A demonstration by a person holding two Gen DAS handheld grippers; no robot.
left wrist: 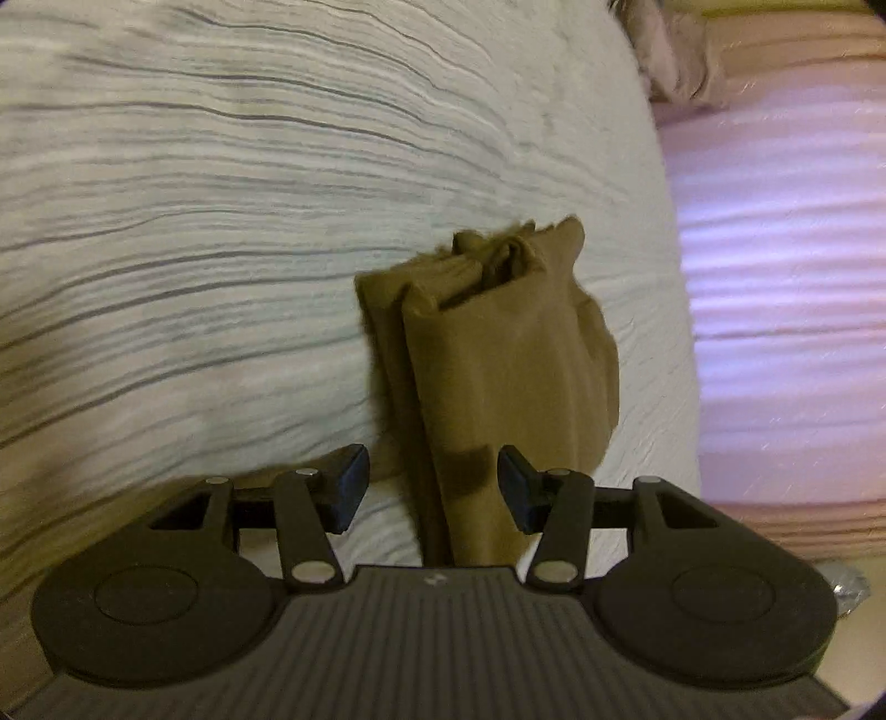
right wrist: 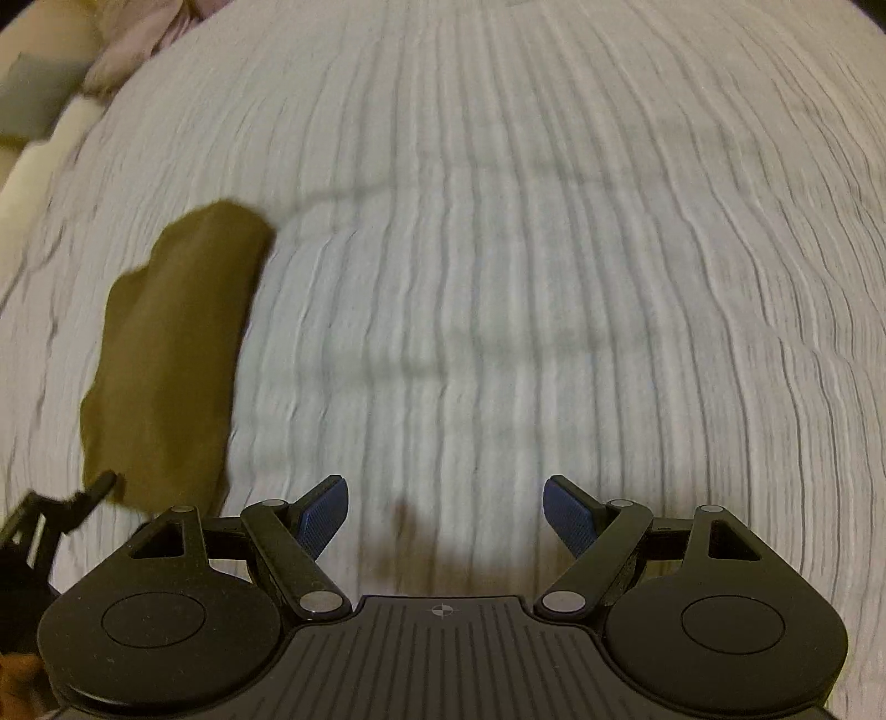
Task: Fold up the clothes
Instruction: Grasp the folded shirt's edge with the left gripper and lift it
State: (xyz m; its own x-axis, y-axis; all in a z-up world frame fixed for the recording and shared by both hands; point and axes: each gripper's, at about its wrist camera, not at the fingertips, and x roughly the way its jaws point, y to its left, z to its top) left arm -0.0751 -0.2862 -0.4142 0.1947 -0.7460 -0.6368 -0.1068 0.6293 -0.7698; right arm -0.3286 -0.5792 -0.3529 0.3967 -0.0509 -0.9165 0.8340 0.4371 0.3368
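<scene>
A folded olive-brown garment is laid on a pale ribbed bedspread, close to that cover's edge where a pink striped blanket begins. It is gathered into a narrow, layered bundle, its open ends turned away from the left wrist camera, so a further fold or a lift seems intended. The left gripper is held over the near end of the bundle with its jaws partly apart; the cloth is seen between the pads, but no pressing on it can be made out, so nothing is judged to be held. The right gripper is kept wide apart over bare bedspread, with the garment well off to its left and nothing between its fingers. Crumpled pinkish fabric is heaped near the bedspread's far corner, well clear of the bundle. Nothing is seen lying in the way of either gripper, though both views are blurred
</scene>
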